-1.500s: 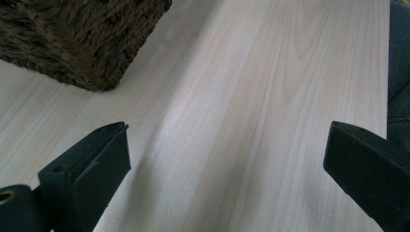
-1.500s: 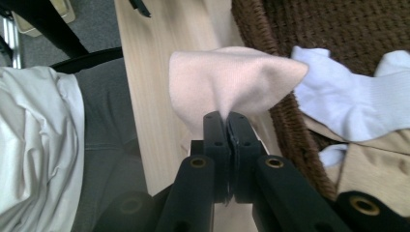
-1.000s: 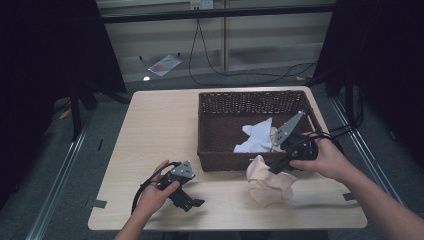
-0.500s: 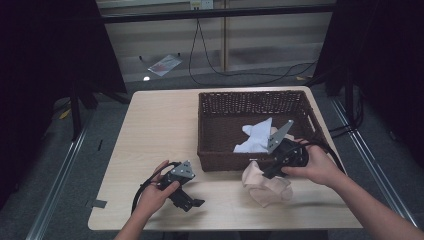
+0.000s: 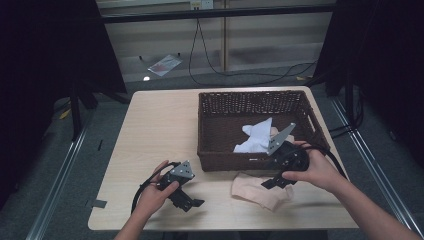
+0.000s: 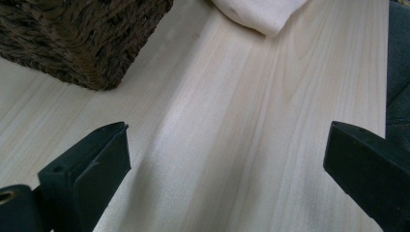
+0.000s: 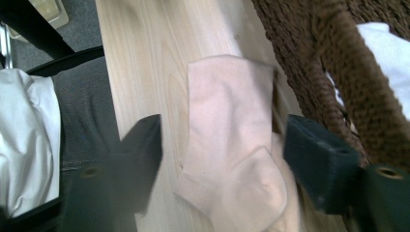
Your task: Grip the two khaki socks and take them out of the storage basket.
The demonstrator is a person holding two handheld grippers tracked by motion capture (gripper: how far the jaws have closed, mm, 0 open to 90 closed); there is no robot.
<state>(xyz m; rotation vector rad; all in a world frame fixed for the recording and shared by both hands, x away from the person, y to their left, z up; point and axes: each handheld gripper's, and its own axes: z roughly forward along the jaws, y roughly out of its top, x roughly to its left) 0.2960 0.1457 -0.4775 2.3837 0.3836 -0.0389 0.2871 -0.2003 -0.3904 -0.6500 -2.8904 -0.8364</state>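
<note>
Pale wood tabletop (image 5: 150, 130), left half bare. Grey floor (image 5: 60, 165) all round. Black cables (image 5: 235, 75) trailing on floor beyond far edge. Crumpled wrapper (image 5: 164, 64) on floor past far-left corner. Dark stand leg (image 5: 75, 107) off left edge. Tape strip (image 5: 98, 203) near near-left corner.

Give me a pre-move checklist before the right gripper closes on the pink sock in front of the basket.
1. Right gripper jaws open: ok.
2. Pink sock lies between those jaws: ok.
3. Sock flat on the table, outside the basket: ok.
4. Jaws low enough to pinch fabric: cannot tell.
5. Basket wall very near one jaw: not ok, may snag.
6. Left gripper parked apart, jaws open: ok.
</note>
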